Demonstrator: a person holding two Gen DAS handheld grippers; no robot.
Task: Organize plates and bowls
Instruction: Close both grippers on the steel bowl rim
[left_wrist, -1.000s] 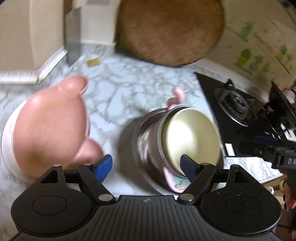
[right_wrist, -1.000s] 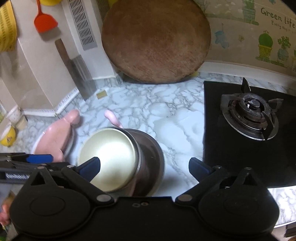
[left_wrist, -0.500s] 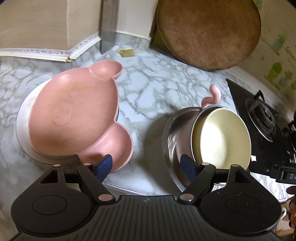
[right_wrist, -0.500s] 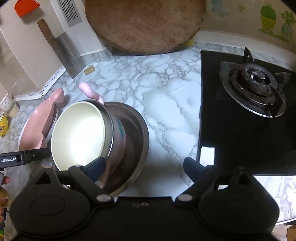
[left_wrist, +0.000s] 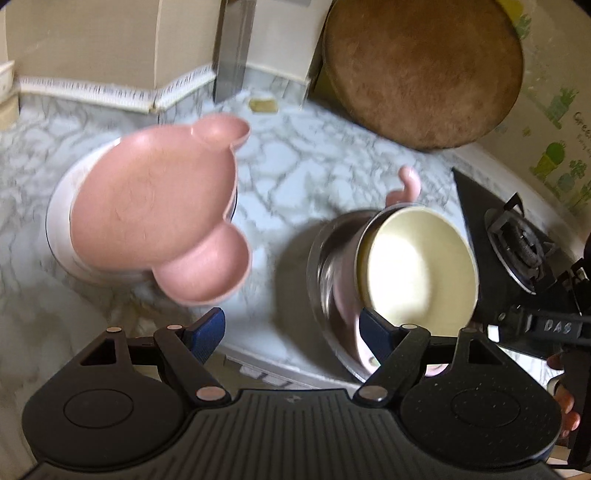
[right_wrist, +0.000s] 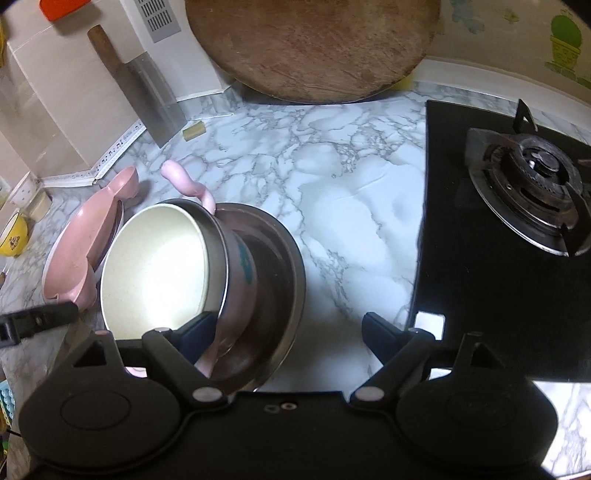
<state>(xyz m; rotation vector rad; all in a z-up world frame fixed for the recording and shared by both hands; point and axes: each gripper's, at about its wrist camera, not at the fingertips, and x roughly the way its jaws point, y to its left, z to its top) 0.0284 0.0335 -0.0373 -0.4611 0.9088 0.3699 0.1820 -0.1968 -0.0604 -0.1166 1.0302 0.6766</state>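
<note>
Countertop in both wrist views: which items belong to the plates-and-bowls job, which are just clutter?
Job items:
pink bear-shaped plate
white plate under it
cream-lined bowl
steel bowl holding it

Just lying about:
round wooden board
cleaver
gas burner
yellow bowl

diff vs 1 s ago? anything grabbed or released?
Nothing grabbed or released: left tool and right tool both stay open and empty. Only the viewpoints shifted; the left tool backed off the dishes. Pink bear plate on its white plate and the nested cream bowl in the steel bowl stayed put.
</note>
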